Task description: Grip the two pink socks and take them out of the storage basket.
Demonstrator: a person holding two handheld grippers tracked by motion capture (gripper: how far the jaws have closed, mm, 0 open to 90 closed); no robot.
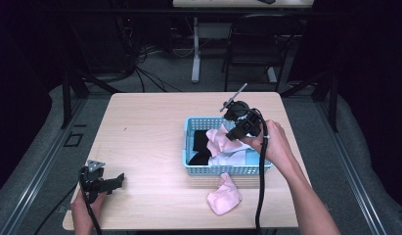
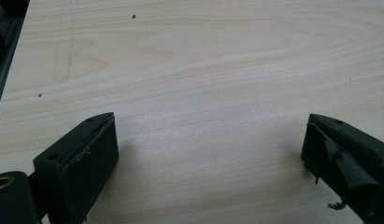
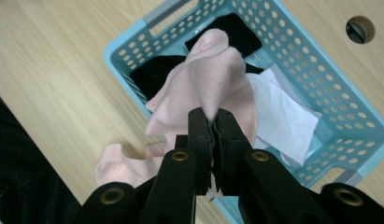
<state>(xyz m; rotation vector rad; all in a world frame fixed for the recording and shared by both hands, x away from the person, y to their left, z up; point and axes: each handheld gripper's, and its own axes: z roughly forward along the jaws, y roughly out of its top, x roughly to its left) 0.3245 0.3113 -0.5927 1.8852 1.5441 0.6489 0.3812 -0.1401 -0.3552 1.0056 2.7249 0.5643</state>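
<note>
R gripper: we see its jaws pinched tight on a fold of a soft pink sock, held above the basket. L gripper: jaws spread wide w/ nothing between, low over bare pale wood table near its front left corner. Basket is light-blue perforated plastic, rectangular; inside we make out black cloth and a white piece, partly hidden under the sock. A 2nd pink sock lies on the table just outside the basket's near wall.
</note>
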